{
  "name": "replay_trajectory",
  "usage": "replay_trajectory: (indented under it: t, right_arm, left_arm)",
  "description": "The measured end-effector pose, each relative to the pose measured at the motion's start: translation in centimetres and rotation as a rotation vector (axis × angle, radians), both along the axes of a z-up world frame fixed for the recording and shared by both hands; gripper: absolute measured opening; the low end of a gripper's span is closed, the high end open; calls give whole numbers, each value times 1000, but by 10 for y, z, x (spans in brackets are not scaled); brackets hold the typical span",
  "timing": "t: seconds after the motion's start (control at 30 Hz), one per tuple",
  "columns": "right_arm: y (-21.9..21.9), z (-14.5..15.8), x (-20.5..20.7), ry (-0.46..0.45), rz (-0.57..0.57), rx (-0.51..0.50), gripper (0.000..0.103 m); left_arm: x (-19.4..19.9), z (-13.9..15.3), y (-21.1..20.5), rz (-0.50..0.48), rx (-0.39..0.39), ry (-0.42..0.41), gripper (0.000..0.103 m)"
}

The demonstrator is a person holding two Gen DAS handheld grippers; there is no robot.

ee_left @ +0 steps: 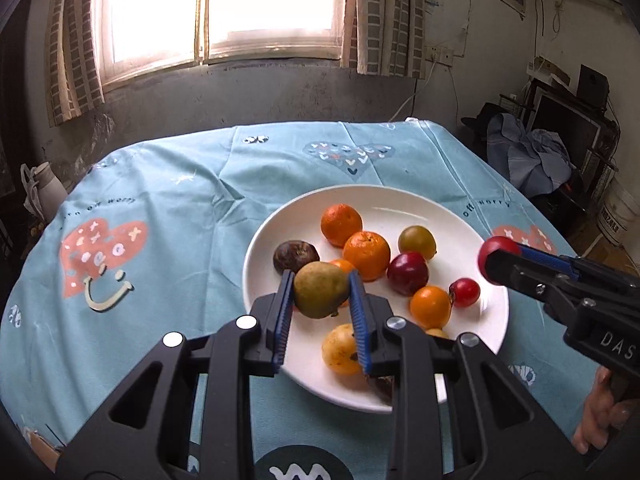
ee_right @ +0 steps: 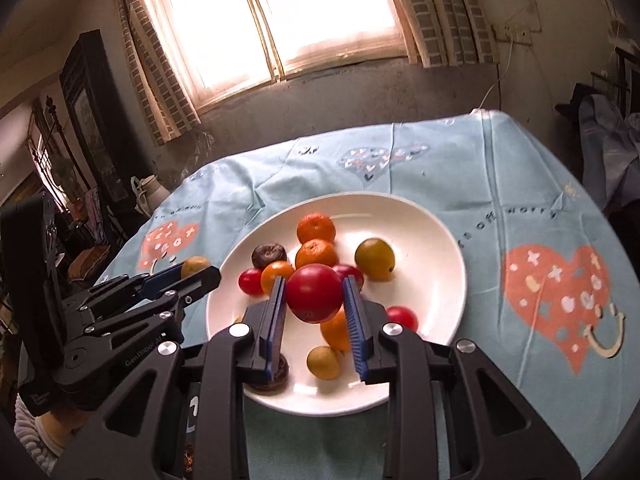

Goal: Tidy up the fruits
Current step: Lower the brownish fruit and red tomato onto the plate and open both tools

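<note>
A white plate [ee_left: 476,240] on the blue tablecloth holds several fruits: oranges [ee_left: 341,225], a dark red plum [ee_left: 407,273], small red tomatoes [ee_left: 465,292], a yellow-green fruit [ee_left: 417,241] and a brown one [ee_left: 295,255]. My left gripper [ee_left: 322,294] is shut on a green-brown pear [ee_left: 320,294] above the plate's left part. My right gripper [ee_right: 315,298] is shut on a red tomato [ee_right: 315,298] above the plate [ee_right: 432,240]; it also shows in the left wrist view [ee_left: 498,254] at the plate's right edge. The left gripper shows in the right wrist view [ee_right: 192,270] with the pear [ee_right: 194,265].
The blue tablecloth [ee_left: 168,200] with heart prints covers the table. A wall with a window stands behind it. A white jug [ee_left: 44,188] stands off the table's left, clothes and furniture [ee_left: 536,156] off its right.
</note>
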State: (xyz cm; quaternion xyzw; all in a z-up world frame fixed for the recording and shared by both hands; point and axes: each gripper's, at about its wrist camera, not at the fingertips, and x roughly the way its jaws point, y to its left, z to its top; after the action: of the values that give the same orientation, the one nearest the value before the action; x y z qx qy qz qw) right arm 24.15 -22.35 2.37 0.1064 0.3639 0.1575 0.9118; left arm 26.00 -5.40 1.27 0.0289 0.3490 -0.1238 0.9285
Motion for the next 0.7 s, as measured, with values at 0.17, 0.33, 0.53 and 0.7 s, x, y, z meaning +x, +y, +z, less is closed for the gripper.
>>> replay_trajectory:
  t: [0.17,0.33,0.53,0.7]
  right_arm:
    - [15,-25,12,77,30,-1,29]
    - [22,-32,18,80,36,-12,29]
    - [37,-38,31,99,64,-44,30]
    - [33,-38,32,96,56,-42,32]
  left_arm:
    - [4,-21,-18,-55,32,50,26]
    - [12,-31,-9,-21,51,61,27]
    - [19,-36,2,12,49,69,30]
    - [22,-38,11,44,19,59,53]
